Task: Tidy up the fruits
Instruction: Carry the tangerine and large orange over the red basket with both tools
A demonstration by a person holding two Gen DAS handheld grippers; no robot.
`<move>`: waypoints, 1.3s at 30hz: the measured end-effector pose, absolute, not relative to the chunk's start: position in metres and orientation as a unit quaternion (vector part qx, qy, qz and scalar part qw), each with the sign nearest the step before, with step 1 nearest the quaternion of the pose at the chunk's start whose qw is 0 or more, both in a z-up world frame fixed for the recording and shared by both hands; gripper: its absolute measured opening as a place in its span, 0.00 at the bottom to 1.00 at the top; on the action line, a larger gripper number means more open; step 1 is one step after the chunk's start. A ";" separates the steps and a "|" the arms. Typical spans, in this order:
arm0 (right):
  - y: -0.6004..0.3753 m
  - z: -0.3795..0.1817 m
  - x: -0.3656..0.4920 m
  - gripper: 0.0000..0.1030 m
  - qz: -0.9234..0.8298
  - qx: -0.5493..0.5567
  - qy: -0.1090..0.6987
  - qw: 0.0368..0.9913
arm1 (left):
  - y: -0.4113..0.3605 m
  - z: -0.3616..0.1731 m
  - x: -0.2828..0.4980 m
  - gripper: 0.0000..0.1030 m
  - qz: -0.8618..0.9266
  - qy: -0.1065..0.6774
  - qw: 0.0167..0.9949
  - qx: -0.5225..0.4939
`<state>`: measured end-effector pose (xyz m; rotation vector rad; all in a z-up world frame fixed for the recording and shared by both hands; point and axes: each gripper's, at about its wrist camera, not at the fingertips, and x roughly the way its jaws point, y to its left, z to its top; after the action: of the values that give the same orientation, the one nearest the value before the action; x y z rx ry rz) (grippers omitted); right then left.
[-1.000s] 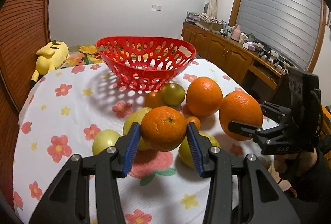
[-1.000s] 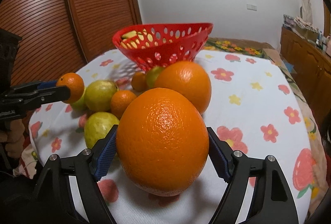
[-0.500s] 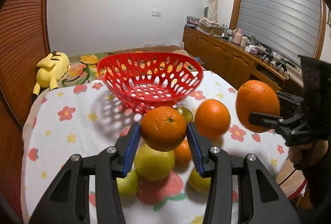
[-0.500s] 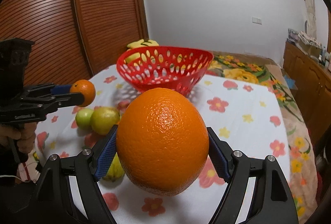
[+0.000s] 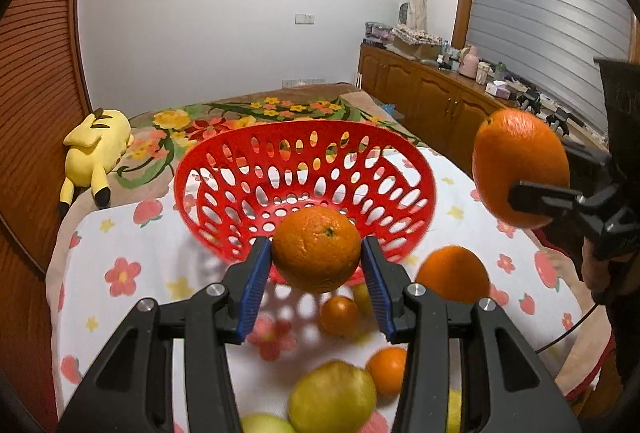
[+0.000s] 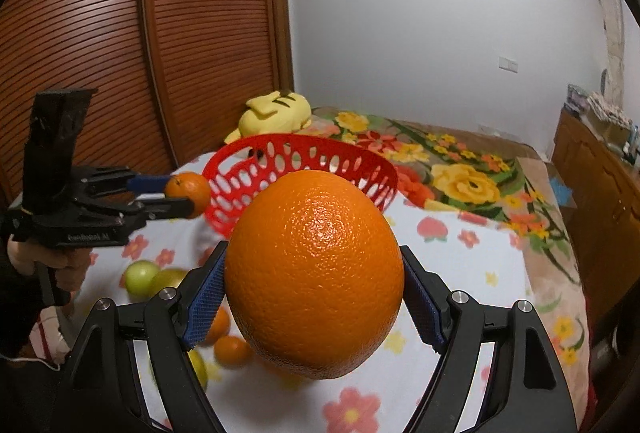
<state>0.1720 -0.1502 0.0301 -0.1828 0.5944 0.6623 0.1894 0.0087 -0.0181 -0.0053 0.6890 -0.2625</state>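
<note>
glossy plastic basket point(image 5: 304, 169) (perforated), dimpled orange point(image 6: 314, 273)

Black plastic tongs point(image 5: 316, 289), blue ribbed pads point(image 5: 253, 285), silver screws.

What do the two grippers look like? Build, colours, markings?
Both the left gripper and right gripper are black plastic with silver bolts and ribbed blue pads. The left one shows faint white lettering on its side, a boxy black top and a thin cable.
</note>
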 end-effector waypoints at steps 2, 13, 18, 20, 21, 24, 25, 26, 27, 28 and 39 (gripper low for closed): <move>-0.144 0.033 0.185 0.80 0.324 -0.095 0.287 0.896 | 0.008 -0.020 0.197 0.44 -0.127 0.342 0.931 0.000; -0.108 0.018 0.249 0.80 0.365 -0.123 0.320 0.866 | 0.009 -0.036 0.228 0.44 -0.121 0.374 0.919 0.006; -0.097 0.006 0.267 0.80 0.376 -0.129 0.339 0.853 | 0.007 -0.039 0.233 0.45 -0.122 0.379 0.917 0.008; -0.095 0.004 0.270 0.80 0.379 -0.129 0.343 0.850 | 0.007 -0.037 0.233 0.45 -0.123 0.376 0.918 0.007; -0.094 0.003 0.271 0.80 0.380 -0.128 0.344 0.849 | 0.008 -0.036 0.233 0.45 -0.122 0.375 0.919 0.008; -0.092 0.001 0.274 0.80 0.381 -0.131 0.346 0.847 | 0.009 -0.034 0.234 0.45 -0.120 0.373 0.920 0.007; -0.092 0.000 0.276 0.80 0.381 -0.133 0.348 0.846 | 0.010 -0.033 0.234 0.45 -0.118 0.372 0.921 0.006; -0.091 -0.001 0.276 0.80 0.381 -0.135 0.348 0.846 | 0.012 -0.033 0.233 0.45 -0.116 0.371 0.921 0.006; -0.089 -0.002 0.277 0.80 0.382 -0.138 0.350 0.844 | 0.013 -0.033 0.233 0.45 -0.115 0.371 0.922 0.004; -0.088 -0.003 0.278 0.80 0.383 -0.140 0.350 0.843 | 0.015 -0.032 0.231 0.45 -0.114 0.369 0.922 0.001; -0.066 -0.018 0.282 0.80 0.388 -0.175 0.371 0.825 | 0.036 -0.020 0.223 0.49 -0.106 0.348 0.931 -0.013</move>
<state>0.2824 -0.0663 -0.0181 -0.3719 0.7884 0.8247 0.2229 0.0358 -0.0198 -0.0273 0.7122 -0.2161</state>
